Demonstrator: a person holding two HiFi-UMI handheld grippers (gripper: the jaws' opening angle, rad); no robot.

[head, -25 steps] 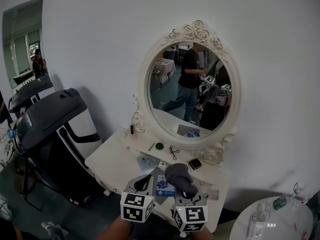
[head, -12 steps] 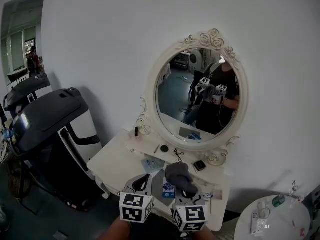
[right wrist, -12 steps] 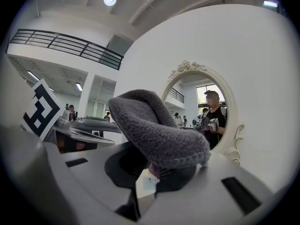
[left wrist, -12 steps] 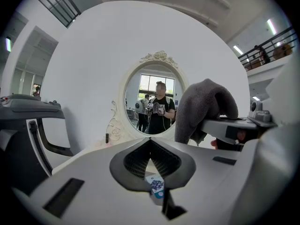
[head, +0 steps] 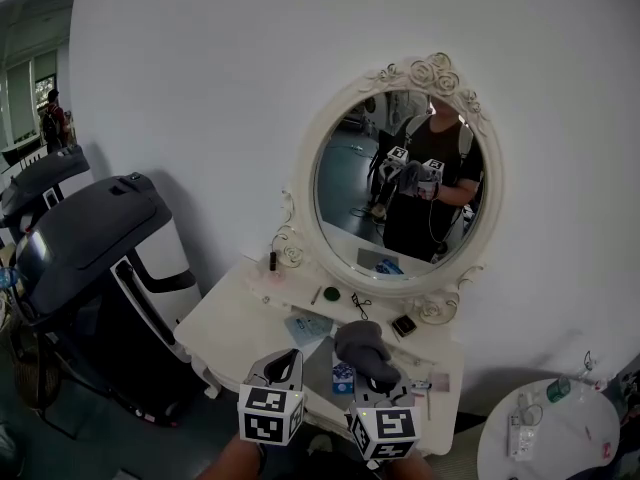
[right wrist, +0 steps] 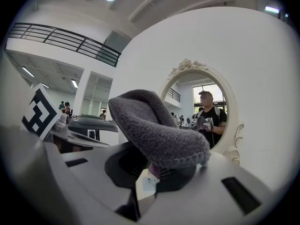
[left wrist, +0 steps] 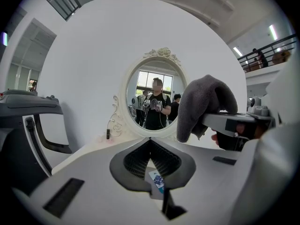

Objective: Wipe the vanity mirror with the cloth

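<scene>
The mirror (head: pixel 405 183) stands upright in its oval carved frame at the back of the white surface (head: pixel 235 318), its glass showing the person and both grippers. The grey cloth (head: pixel 365 351) is not yet near it. It is clamped in the jaws of the right gripper (head: pixel 374 376), bunched and folded over their tips, low over the front edge of the surface. The left gripper (head: pixel 285 365) hovers beside it, its jaws drawn together on nothing. This looks like the approach step, with wiping not begun. The next move calls for lifting the cloth forward and up to press flat on the glass, clear of the small items below it: a blue packet (head: pixel 343 373), a green disc (head: pixel 331 293) and a dark box (head: pixel 404 325) whose contents can't be made out.
</scene>
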